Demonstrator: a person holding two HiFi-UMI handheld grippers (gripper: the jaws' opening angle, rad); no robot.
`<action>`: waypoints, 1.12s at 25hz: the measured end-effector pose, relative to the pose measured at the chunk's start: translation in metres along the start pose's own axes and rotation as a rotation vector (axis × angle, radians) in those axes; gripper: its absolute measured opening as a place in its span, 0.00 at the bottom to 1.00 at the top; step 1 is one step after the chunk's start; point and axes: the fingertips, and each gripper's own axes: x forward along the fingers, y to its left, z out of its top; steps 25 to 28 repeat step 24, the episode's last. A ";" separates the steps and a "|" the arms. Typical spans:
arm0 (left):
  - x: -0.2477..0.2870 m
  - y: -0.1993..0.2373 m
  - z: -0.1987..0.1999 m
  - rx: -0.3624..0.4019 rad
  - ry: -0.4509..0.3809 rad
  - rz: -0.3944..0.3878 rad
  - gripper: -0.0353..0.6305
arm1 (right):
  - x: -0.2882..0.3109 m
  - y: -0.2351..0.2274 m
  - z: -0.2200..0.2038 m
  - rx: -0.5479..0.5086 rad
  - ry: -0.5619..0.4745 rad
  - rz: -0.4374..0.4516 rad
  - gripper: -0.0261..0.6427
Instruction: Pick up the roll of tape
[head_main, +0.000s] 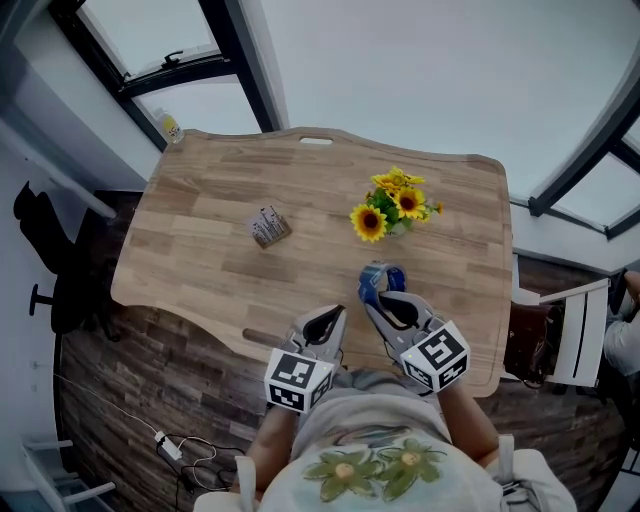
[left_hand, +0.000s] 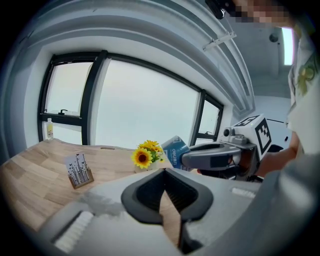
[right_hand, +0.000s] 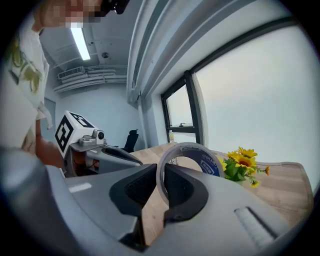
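The roll of tape (head_main: 380, 280), a clear ring with a blue core, hangs above the front of the wooden table (head_main: 200, 190). My right gripper (head_main: 385, 300) is shut on it. In the right gripper view the ring (right_hand: 200, 155) stands upright, its wall pinched between the two black pads (right_hand: 185, 185). My left gripper (head_main: 325, 322) sits just left of the right one, shut with nothing in it; its tips (left_hand: 164, 171) meet. The left gripper view shows the tape (left_hand: 175, 150) at the end of the right gripper (left_hand: 210, 155).
A small vase of sunflowers (head_main: 392, 210) stands just beyond the tape. A small card holder (head_main: 268, 226) sits mid-table to the left. A bottle (head_main: 170, 127) stands on the window sill. A black chair (head_main: 50, 260) is at the left, a white one (head_main: 580, 340) at the right.
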 end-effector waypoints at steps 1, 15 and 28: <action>0.000 -0.002 0.000 0.004 -0.002 -0.003 0.06 | -0.003 0.002 0.000 0.008 -0.010 0.002 0.11; -0.004 -0.025 -0.003 0.019 -0.011 -0.055 0.06 | -0.024 0.018 -0.005 0.034 -0.023 -0.021 0.11; -0.003 -0.023 -0.007 0.023 -0.005 -0.079 0.06 | -0.020 0.019 -0.008 0.053 -0.023 -0.041 0.11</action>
